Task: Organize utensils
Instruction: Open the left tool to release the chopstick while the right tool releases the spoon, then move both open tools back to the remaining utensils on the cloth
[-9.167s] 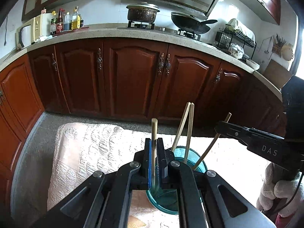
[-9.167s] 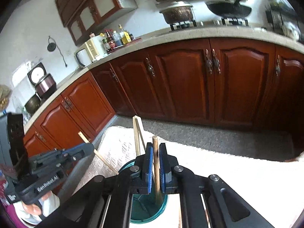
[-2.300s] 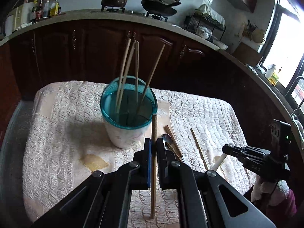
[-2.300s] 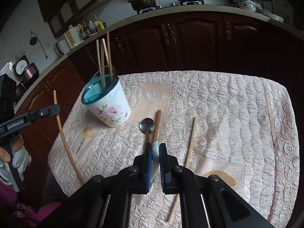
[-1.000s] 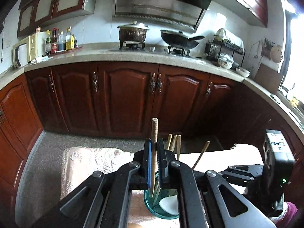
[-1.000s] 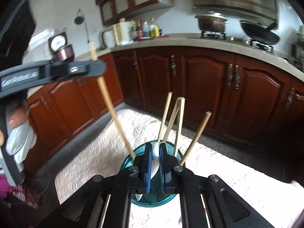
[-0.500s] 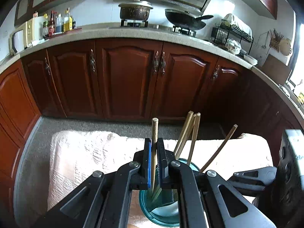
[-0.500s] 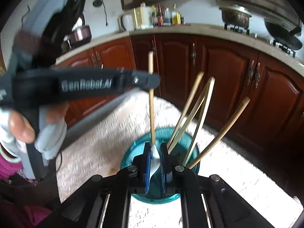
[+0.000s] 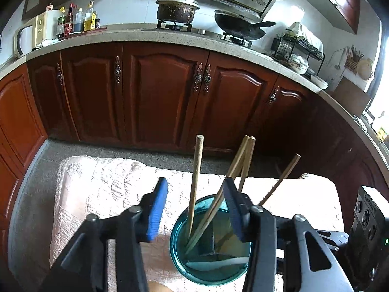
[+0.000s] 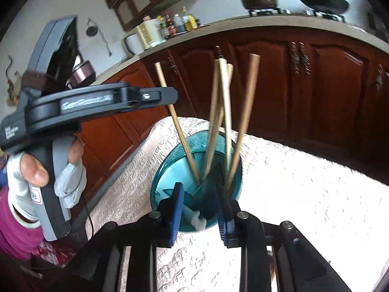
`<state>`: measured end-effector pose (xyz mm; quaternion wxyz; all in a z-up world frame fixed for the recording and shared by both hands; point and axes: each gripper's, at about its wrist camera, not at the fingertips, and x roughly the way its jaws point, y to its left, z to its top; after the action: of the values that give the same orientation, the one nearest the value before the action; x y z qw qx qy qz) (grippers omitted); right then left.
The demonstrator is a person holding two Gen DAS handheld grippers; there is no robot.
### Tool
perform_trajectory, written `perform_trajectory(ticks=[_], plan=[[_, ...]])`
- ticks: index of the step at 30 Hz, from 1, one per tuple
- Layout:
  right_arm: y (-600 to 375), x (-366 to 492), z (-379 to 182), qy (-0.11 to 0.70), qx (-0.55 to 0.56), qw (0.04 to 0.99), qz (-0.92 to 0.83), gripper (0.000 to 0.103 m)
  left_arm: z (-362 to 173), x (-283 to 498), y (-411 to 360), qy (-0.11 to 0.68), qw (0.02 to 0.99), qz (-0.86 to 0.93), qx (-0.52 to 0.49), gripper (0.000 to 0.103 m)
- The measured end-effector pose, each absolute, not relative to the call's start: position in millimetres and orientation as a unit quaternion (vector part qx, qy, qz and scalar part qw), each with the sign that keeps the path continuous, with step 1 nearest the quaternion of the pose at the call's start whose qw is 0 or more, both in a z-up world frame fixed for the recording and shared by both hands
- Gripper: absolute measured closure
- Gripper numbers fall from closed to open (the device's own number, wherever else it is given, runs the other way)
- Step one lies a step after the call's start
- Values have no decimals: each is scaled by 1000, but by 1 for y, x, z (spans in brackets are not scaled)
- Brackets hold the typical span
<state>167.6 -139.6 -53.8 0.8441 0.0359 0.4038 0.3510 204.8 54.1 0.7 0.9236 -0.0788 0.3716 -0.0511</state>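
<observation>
Holder [image 9: 211,262] lower centre of left wrist frame, on cloth-covered bench [image 9: 102,185]. Chopsticks [image 9: 195,182] upright in holder, leaning apart. Spoon [image 10: 198,221] in holder, near edge. Cabinets [image 9: 165,92] behind, stove pot [image 9: 177,9] above, upper centre.

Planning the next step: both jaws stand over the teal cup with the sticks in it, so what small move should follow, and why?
Probably lift both grippers straight up and clear. The left gripper has just been opening, and the round-tipped stick between its jaws stands free in the teal cup. The right gripper has opened too, and the white spoon lies in the cup.
</observation>
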Motion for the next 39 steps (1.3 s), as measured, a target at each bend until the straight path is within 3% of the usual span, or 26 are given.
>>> perform_trajectory(ticks=[4, 9, 16, 39], plan=[[-155, 152, -49, 398, 61, 852, 336, 69, 6, 191, 54, 369, 925, -49, -82, 50], [-169, 125, -40, 381, 70, 866, 316, 53, 11, 166, 49, 359, 930, -38, -73, 43], [-182, 97, -32, 377, 81, 874, 296, 47, 1, 126, 30, 362, 931, -34, -45, 40], [-237, 39, -58, 414, 94, 880, 211, 42, -41, 52, -10, 384, 922, -44, -23, 28]])
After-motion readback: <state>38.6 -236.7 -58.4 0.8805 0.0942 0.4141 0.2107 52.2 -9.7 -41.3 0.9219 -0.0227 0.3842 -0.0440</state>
